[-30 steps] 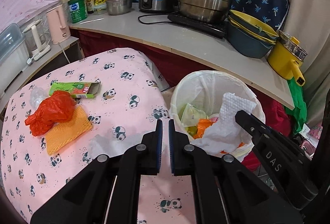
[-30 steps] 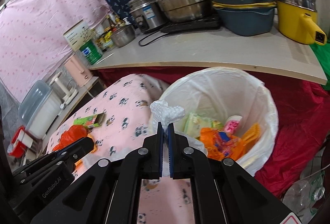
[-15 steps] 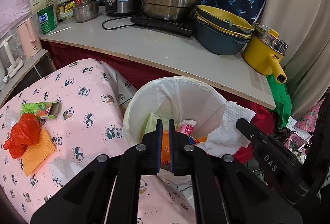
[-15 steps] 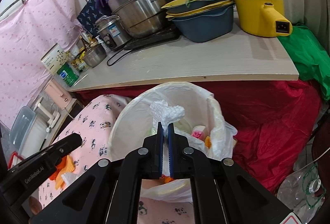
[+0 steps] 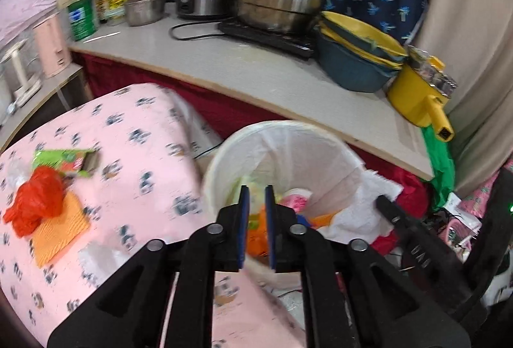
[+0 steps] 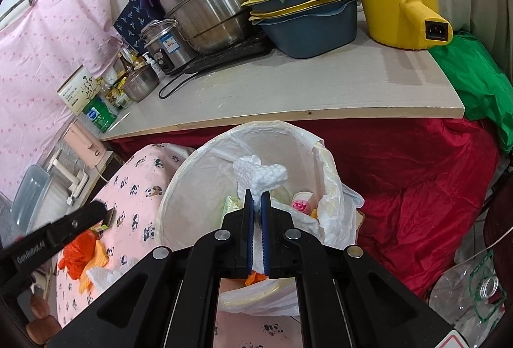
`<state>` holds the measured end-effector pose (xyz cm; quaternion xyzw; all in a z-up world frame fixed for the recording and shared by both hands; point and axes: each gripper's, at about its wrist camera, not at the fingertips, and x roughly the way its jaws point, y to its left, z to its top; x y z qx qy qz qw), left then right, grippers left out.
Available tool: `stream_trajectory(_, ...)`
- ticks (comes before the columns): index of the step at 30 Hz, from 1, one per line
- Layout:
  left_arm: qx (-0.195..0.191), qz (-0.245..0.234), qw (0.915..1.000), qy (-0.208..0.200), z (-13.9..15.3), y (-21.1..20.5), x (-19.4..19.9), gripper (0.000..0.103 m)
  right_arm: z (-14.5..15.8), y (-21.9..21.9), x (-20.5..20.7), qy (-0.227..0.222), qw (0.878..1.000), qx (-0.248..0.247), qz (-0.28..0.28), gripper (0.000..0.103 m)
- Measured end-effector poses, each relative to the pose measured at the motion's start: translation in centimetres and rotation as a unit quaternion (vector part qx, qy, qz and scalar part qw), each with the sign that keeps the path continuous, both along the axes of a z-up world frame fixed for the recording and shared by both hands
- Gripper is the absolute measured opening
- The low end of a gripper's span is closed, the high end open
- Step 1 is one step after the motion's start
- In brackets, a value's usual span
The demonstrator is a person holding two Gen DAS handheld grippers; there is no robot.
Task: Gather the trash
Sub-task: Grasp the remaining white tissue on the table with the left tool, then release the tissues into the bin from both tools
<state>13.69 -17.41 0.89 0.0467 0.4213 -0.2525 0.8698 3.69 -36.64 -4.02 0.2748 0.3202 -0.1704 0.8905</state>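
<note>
The right gripper pinches a white tissue over the bin, while the left gripper, just opening, holds nothing.

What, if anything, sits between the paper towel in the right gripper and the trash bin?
Nothing visible. The right gripper holds the paper towel over the open trash bin; only earlier trash lies inside.
</note>
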Motion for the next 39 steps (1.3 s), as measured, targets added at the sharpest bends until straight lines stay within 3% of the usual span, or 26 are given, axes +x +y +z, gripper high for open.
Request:
stream_trajectory(3,0.019,0.058,0.9981,0.007,-1.4,3.4,0.1,0.048,-0.3,0.7,0.2,0.002,1.000,0.007,0.012,0.004)
stream_trajectory(9,0.044,0.125,0.9908,0.029,-4.6,10.2,-0.5,0.077,-0.5,3.4,0.7,0.002,0.999,0.011,0.048,0.004)
stream_trajectory(13,0.025,0.134,0.9884,0.067,-6.6,11.8,-0.3,0.085,-0.5,5.0,1.4,0.002,0.998,0.010,0.066,0.004)
stream_trajectory(17,0.028,0.132,0.9870,0.087,-8.5,11.5,0.4,0.085,-0.4,6.2,1.9,0.004,0.997,0.005,0.079,0.004)
stream_trajectory(19,0.033,0.129,0.9866,0.094,-9.3,11.2,0.7,0.082,-0.5,6.5,2.1,0.007,0.997,0.003,0.082,0.004)
stream_trajectory(21,0.035,0.121,0.9868,0.102,-10.0,10.8,1.0,0.060,-0.7,6.7,2.2,0.010,0.996,0.003,0.084,0.004)
stream_trajectory(23,0.036,0.112,0.9874,0.106,-10.2,10.4,1.1,0.047,-0.9,6.8,2.4,0.015,0.996,0.001,0.085,0.004)
stream_trajectory(24,0.037,0.107,0.9885,0.100,-10.0,10.3,1.0,0.032,-0.9,6.8,2.4,0.016,0.996,0.000,0.085,0.004)
stream_trajectory(27,0.037,0.085,0.9909,0.098,-9.5,9.5,0.9,0.014,-1.1,6.7,2.5,0.019,0.996,0.000,0.084,0.004)
stream_trajectory(39,-0.011,0.021,0.9981,0.057,-3.7,3.7,0.9,0.013,-0.1,4.2,2.5,0.009,0.998,-0.013,0.054,0.004)
